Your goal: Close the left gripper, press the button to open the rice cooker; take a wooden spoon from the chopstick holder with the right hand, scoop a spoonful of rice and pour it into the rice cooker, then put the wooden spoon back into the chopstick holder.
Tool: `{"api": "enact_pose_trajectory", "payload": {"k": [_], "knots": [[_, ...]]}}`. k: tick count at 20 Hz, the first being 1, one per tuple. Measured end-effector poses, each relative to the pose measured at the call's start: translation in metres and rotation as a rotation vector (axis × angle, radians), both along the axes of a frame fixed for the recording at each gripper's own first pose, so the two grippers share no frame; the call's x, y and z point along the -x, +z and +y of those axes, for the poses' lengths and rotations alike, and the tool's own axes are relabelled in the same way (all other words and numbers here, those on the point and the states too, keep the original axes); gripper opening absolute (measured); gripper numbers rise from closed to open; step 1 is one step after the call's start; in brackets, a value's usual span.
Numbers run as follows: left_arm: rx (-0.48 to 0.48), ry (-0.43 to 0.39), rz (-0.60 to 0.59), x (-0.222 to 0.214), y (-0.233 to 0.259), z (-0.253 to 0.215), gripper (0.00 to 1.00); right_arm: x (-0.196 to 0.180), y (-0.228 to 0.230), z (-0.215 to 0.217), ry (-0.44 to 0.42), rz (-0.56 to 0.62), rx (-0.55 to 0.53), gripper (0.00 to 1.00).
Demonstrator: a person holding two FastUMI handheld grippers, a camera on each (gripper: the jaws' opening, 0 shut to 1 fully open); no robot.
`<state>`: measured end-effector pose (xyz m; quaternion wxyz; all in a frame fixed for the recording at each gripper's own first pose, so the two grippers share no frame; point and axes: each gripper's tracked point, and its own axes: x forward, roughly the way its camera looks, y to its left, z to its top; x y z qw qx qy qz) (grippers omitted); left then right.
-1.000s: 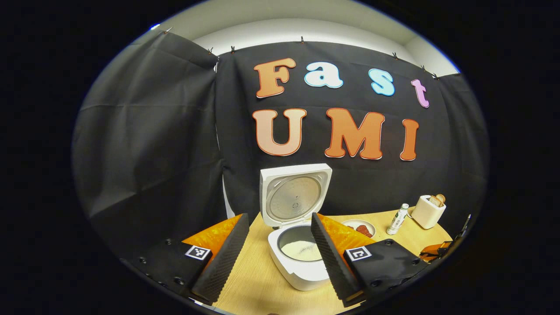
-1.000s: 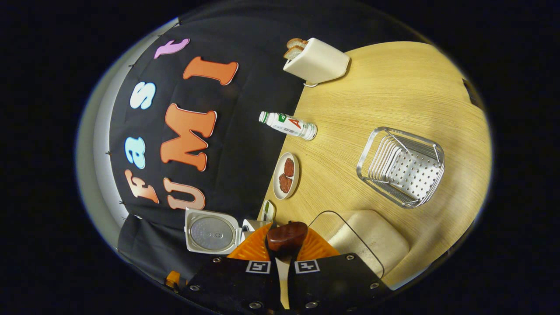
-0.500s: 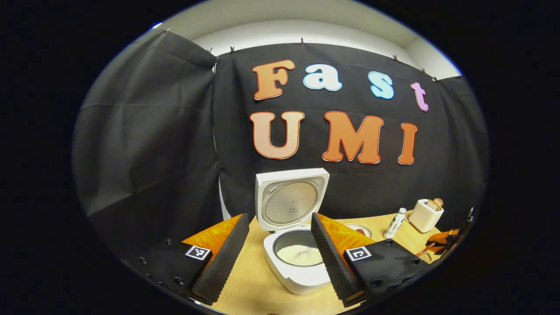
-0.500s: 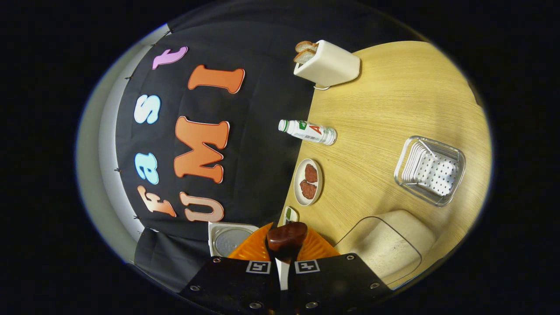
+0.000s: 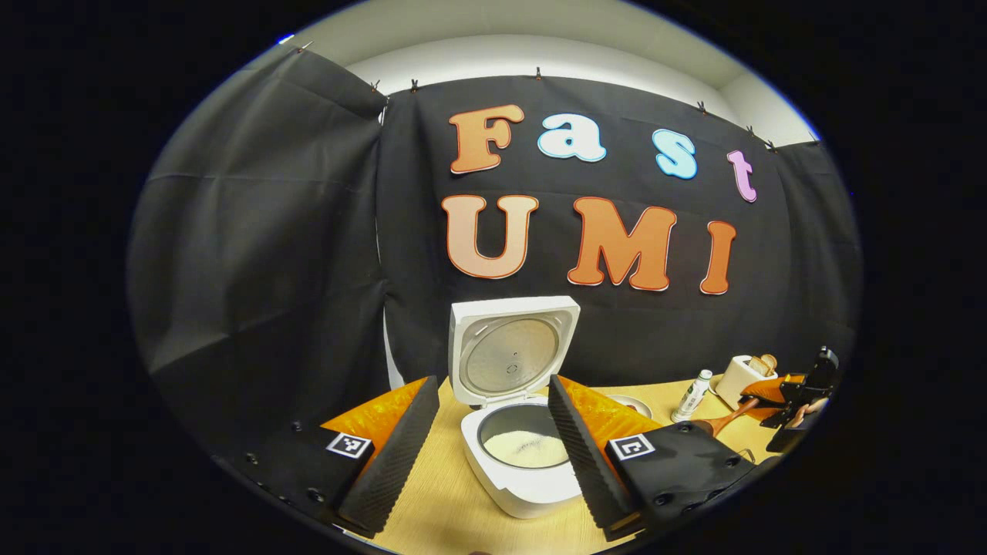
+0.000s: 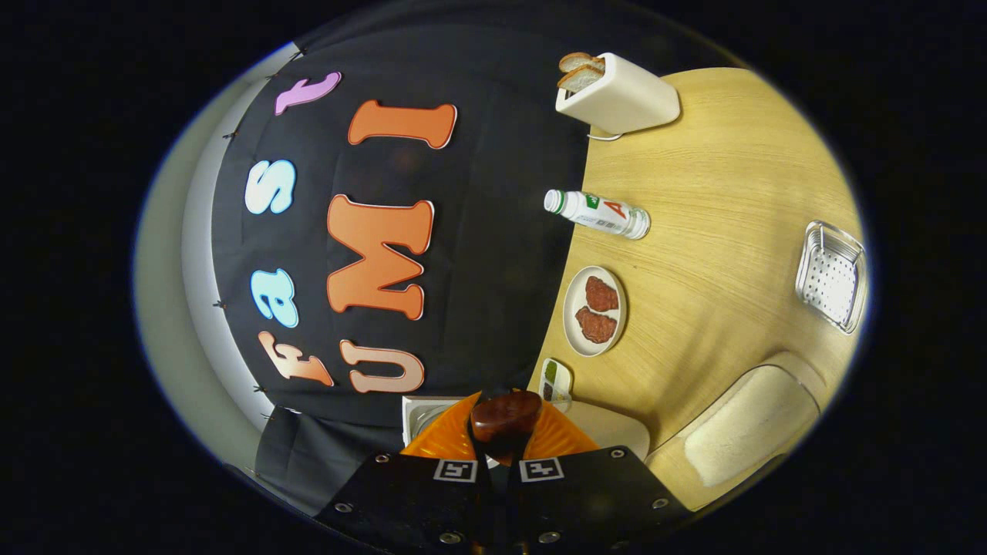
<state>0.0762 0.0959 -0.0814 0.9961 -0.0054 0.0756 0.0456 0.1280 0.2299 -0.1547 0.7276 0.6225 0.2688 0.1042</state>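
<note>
The white rice cooker (image 5: 532, 482) stands open on the wooden table, its lid (image 5: 513, 351) upright and white rice (image 5: 526, 447) in the pot. My left gripper (image 5: 482, 455) is open, its fingers on either side of the cooker and short of it. My right gripper (image 6: 505, 405) is shut on the dark wooden spoon (image 6: 505, 416), and its view is rolled on its side. In the left gripper view the right gripper (image 5: 794, 389) hangs at the far right with the spoon (image 5: 717, 422) pointing down toward the table. The metal chopstick holder (image 6: 833, 274) lies far off.
A clear container of rice (image 6: 740, 432) sits close to the right gripper. A plate with red pieces (image 6: 595, 310), a bottle (image 6: 597, 214) and a toaster with bread (image 6: 617, 96) line the table's back edge. The cooker lid (image 6: 420, 408) shows by the fingers.
The right gripper with the spoon has drawn away from the chopstick holder, which has shrunk toward the view's edge. It has risen into the left gripper view. The left gripper has barely moved.
</note>
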Motion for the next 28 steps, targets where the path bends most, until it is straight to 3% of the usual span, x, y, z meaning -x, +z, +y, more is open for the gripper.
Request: {"api": "enact_pose_trajectory", "payload": {"k": [13,16,20,28], "knots": [[0.018,0.034,0.001,0.011,0.000,0.014,0.96,-0.062,0.065,0.096,0.054,-0.118,0.011,0.06],[0.021,0.051,0.005,0.014,-0.002,0.016,1.00,-0.072,0.074,0.119,0.067,-0.164,0.062,0.06],[0.028,0.074,0.007,0.017,-0.003,0.016,0.96,-0.081,0.082,0.144,0.085,-0.224,0.150,0.06],[0.042,0.107,0.012,0.021,-0.005,0.019,0.96,-0.086,0.085,0.164,0.103,-0.313,0.297,0.06]]}}
